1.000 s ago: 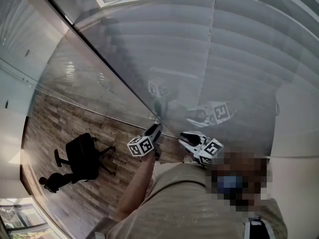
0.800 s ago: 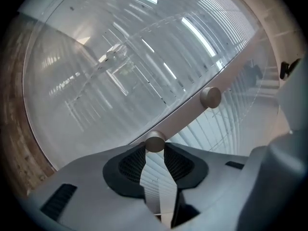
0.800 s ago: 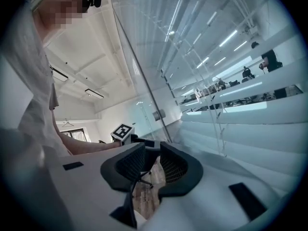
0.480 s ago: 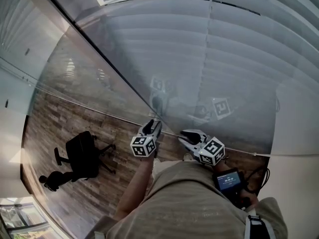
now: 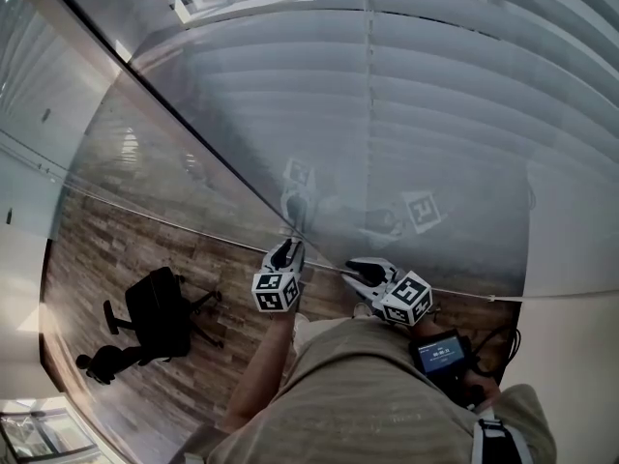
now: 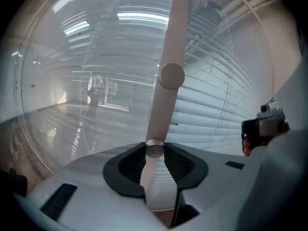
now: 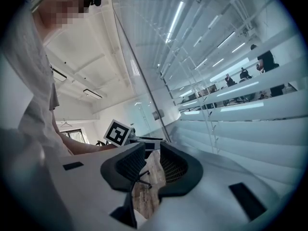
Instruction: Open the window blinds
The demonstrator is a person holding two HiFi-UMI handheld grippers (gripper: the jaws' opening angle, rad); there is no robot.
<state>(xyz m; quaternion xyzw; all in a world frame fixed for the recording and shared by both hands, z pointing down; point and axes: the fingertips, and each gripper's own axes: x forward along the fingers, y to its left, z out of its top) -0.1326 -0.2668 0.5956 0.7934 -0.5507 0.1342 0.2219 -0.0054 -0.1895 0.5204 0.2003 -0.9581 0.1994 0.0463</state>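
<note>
Pale, slatted window blinds (image 5: 435, 95) fill the wall ahead of me, with plank floor (image 5: 106, 249) and a black office chair (image 5: 160, 312) down to my left. My left tongs (image 6: 155, 150) are up against the blinds and have just been closing. The blinds' white wand (image 6: 166, 57) hangs down between them, its capped lower end pinched between the two dark pads. In the right gripper view, narrow gaps between the slats let a lit room show through. My right tongs (image 7: 153, 155) sit just beside the left ones, spread apart and holding nothing; only floor shows through the gap.
</note>
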